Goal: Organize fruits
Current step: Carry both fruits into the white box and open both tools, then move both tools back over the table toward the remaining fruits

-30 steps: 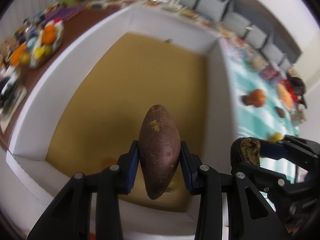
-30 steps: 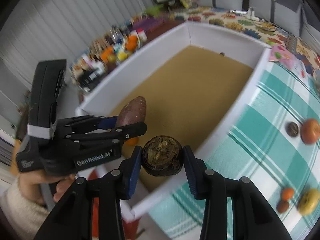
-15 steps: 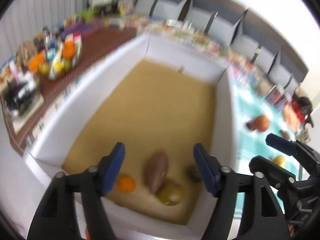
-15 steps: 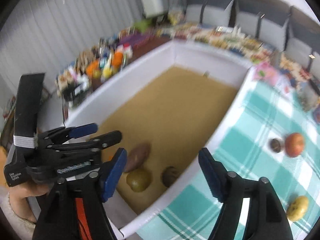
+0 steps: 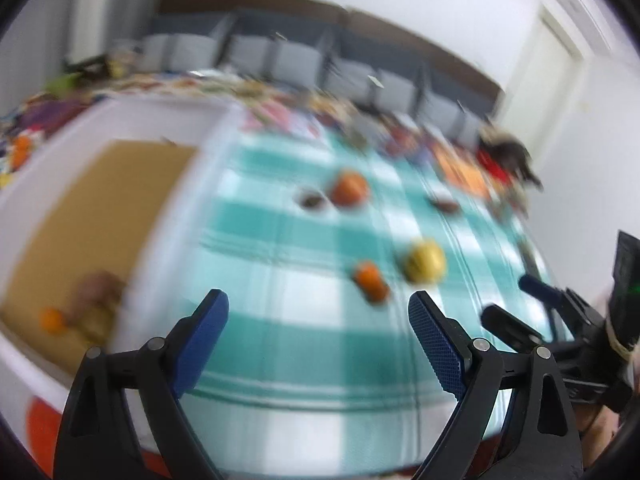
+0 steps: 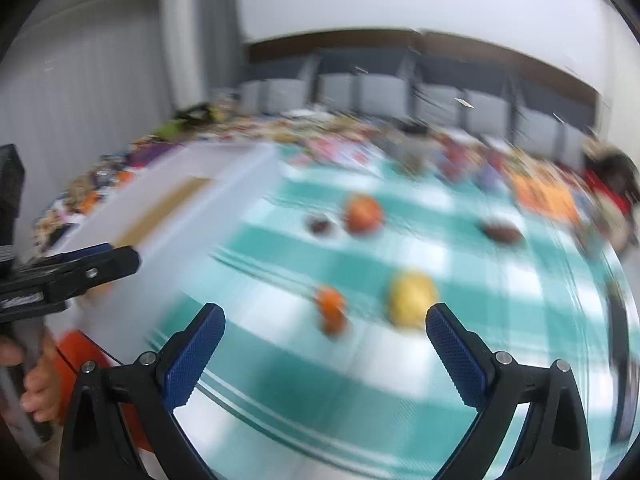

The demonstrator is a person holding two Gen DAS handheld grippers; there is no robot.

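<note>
Both views are motion-blurred. My left gripper (image 5: 318, 328) is open and empty above the teal checked tablecloth (image 5: 304, 344). My right gripper (image 6: 324, 340) is open and empty too. On the cloth lie a yellow fruit (image 5: 425, 261) (image 6: 412, 296), a small orange fruit (image 5: 371, 280) (image 6: 331, 307), a red-orange fruit (image 5: 350, 188) (image 6: 363, 214) and two dark fruits (image 5: 311, 200) (image 6: 502, 231). The white box (image 5: 160, 216) (image 6: 192, 216) at left holds an orange fruit (image 5: 52, 320) and brownish fruits (image 5: 98, 292).
Grey chairs (image 5: 296, 60) line the far wall. Cluttered items (image 5: 460, 160) sit along the table's far edge and on the brown table at left. The right gripper's body (image 5: 560, 332) shows at the right in the left wrist view.
Both grippers let their fruits go into the box, then swung right from over the box to over the checked cloth. Their jaws stay wide open.
</note>
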